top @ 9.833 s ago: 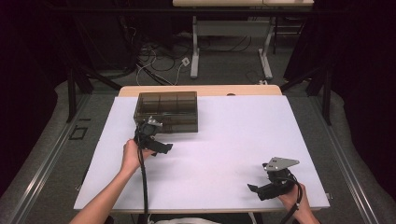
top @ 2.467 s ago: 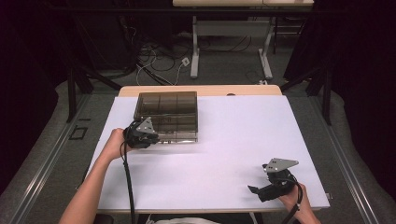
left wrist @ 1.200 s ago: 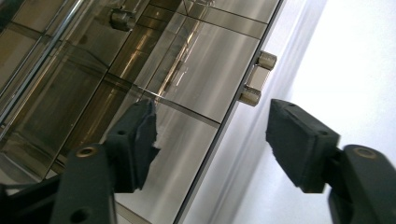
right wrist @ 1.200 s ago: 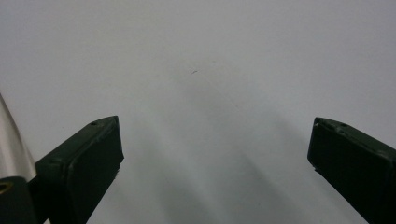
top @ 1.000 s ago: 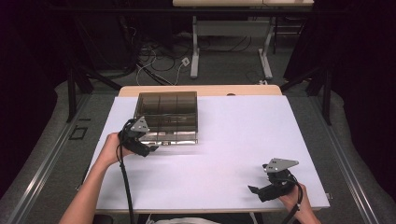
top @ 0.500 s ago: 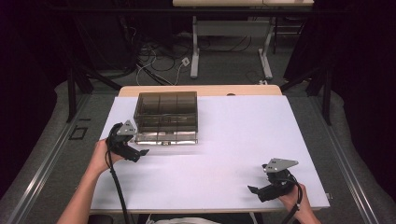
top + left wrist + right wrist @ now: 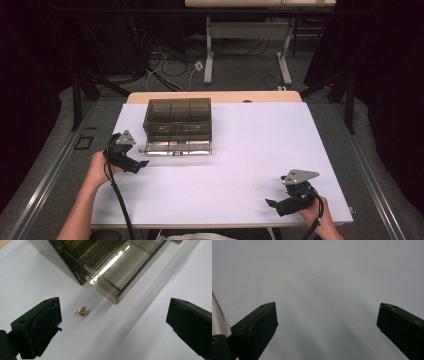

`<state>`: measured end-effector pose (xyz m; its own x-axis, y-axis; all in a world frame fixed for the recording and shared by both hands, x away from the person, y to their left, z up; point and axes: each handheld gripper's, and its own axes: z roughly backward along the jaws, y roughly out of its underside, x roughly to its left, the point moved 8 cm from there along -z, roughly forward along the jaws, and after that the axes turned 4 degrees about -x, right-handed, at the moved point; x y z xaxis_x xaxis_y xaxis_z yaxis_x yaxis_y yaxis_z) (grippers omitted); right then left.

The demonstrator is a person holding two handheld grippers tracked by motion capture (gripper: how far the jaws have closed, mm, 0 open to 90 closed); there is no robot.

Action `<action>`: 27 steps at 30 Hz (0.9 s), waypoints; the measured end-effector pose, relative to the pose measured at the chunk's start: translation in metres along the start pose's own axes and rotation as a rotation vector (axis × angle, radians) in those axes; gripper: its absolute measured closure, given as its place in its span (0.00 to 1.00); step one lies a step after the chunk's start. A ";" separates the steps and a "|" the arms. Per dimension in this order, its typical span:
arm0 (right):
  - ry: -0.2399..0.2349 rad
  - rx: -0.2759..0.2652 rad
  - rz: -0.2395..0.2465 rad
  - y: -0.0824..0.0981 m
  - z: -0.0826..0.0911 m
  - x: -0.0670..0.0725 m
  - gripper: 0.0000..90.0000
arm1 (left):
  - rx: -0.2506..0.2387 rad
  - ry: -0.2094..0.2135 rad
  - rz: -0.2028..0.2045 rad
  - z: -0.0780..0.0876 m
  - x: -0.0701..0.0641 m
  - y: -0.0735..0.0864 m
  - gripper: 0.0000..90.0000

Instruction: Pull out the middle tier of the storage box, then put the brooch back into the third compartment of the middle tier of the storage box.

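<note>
Left tool [image 7: 141, 164] sits at the near-left corner of the smoked organizer box [image 7: 177, 125], just off it, not touching. Jaws have just been opening and now stand wide, nothing between them. In the left gripper view a small gold-coloured part [image 7: 81, 311] lies loose on the white counter [image 7: 250, 150], just beside the box corner [image 7: 110, 277] and ahead of the left jaw; too small to say what it is, maybe a screw or a fitting. Right tool [image 7: 272, 204] rests at the near-right of the counter, well apart from the box, jaws released and wide over bare surface [image 7: 324, 290].
</note>
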<state>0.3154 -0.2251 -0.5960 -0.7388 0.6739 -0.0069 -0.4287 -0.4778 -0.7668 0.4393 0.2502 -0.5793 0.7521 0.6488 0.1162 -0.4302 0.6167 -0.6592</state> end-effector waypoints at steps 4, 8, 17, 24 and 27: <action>0.001 0.000 0.000 0.000 0.000 0.000 0.03 | 0.022 -0.017 0.030 -0.003 0.007 0.008 0.01; 0.000 0.000 -0.001 0.000 -0.001 0.000 0.03 | 0.043 -0.035 0.056 -0.005 0.014 0.014 0.02; -0.005 0.009 0.007 0.000 0.000 0.000 0.03 | 0.032 -0.113 0.117 -0.007 0.027 0.018 0.09; -0.004 0.010 0.008 0.000 0.000 0.000 0.03 | 0.010 -0.174 0.208 -0.009 0.037 0.018 0.18; -0.002 0.012 0.007 0.001 0.000 0.000 0.03 | 0.006 -0.198 0.249 -0.011 0.040 0.019 0.25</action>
<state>0.3156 -0.2255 -0.5967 -0.7424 0.6699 -0.0110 -0.4300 -0.4890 -0.7589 0.4668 0.2831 -0.5956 0.5114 0.8541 0.0949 -0.5925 0.4304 -0.6810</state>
